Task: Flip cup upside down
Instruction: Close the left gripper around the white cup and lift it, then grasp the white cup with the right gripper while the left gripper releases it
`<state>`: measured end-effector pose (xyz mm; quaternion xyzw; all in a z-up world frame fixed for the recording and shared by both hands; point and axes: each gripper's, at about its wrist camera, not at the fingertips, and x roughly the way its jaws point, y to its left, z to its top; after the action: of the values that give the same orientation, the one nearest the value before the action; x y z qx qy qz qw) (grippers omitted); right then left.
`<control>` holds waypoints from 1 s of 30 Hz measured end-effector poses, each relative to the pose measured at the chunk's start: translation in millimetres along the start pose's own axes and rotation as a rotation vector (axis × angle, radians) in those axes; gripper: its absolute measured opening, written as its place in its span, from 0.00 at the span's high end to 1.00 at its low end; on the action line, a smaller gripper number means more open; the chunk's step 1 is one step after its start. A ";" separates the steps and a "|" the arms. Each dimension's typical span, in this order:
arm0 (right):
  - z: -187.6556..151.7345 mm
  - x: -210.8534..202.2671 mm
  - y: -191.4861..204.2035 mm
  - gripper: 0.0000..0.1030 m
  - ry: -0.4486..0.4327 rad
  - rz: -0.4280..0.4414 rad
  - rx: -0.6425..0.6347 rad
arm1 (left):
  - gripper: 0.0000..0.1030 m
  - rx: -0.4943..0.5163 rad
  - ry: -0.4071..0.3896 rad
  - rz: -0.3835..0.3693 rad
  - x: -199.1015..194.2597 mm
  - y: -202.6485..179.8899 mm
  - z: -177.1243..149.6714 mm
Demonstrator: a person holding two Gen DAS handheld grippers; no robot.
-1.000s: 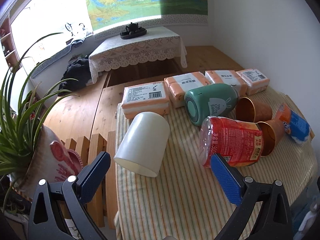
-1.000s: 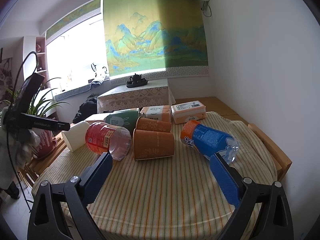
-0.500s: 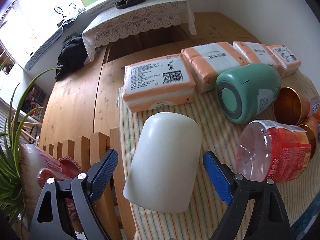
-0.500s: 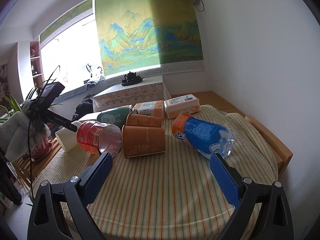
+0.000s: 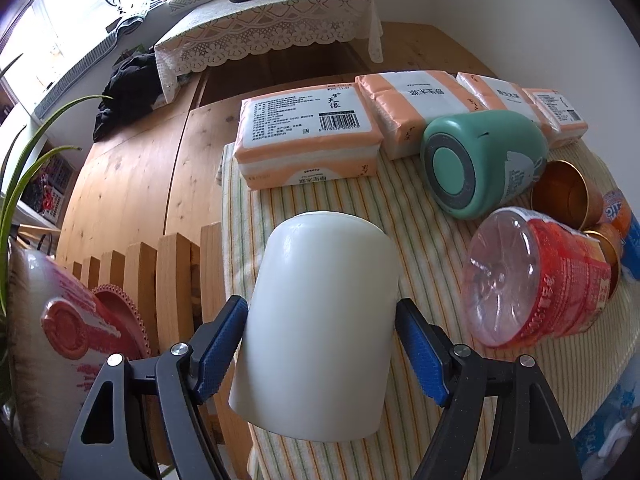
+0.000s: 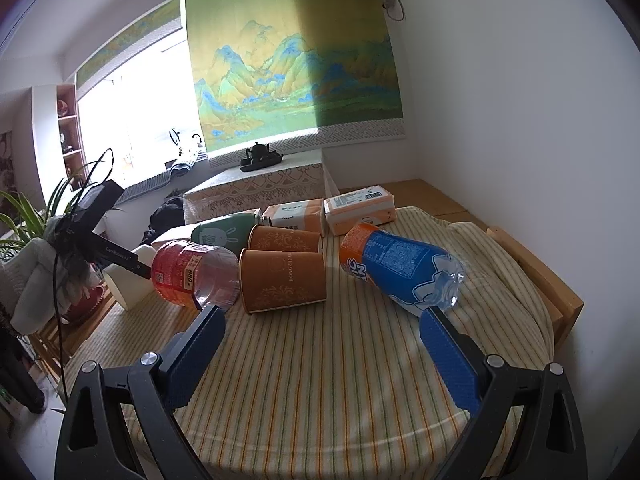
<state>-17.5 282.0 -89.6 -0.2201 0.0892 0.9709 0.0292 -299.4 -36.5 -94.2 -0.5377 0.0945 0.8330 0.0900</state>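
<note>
The white cup (image 5: 320,332) is plain, smooth and glossy, lying on its side at the left edge of the striped tablecloth (image 5: 420,264), closed base pointing toward the tissue packs (image 5: 308,140) and open rim toward the camera. The left gripper (image 5: 322,354) has both blue pads pressed against the cup's flanks; half a second ago they stood apart from it, and a second ago the cup lay well ahead. The right gripper (image 6: 322,354) hangs open over bare cloth, as before.
</note>
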 end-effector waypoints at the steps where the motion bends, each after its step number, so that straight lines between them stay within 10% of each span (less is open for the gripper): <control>1: 0.6 -0.5 0.4 0.07 0.001 0.003 0.004 | 0.23 0.000 -0.001 -0.001 -4.5 0.2 -5.1; 15: -2.3 -7.1 2.9 0.07 0.061 0.039 0.026 | 0.23 0.143 -0.061 -0.072 -72.6 -65.8 -90.8; 30: -6.5 1.8 -23.8 0.07 0.170 0.031 0.102 | 0.23 0.311 -0.084 -0.213 -77.0 -204.3 -106.7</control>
<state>-14.1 304.3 -100.0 -0.2983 0.1439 0.9434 0.0175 -122.9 130.0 -79.4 -0.4890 0.1606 0.8158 0.2636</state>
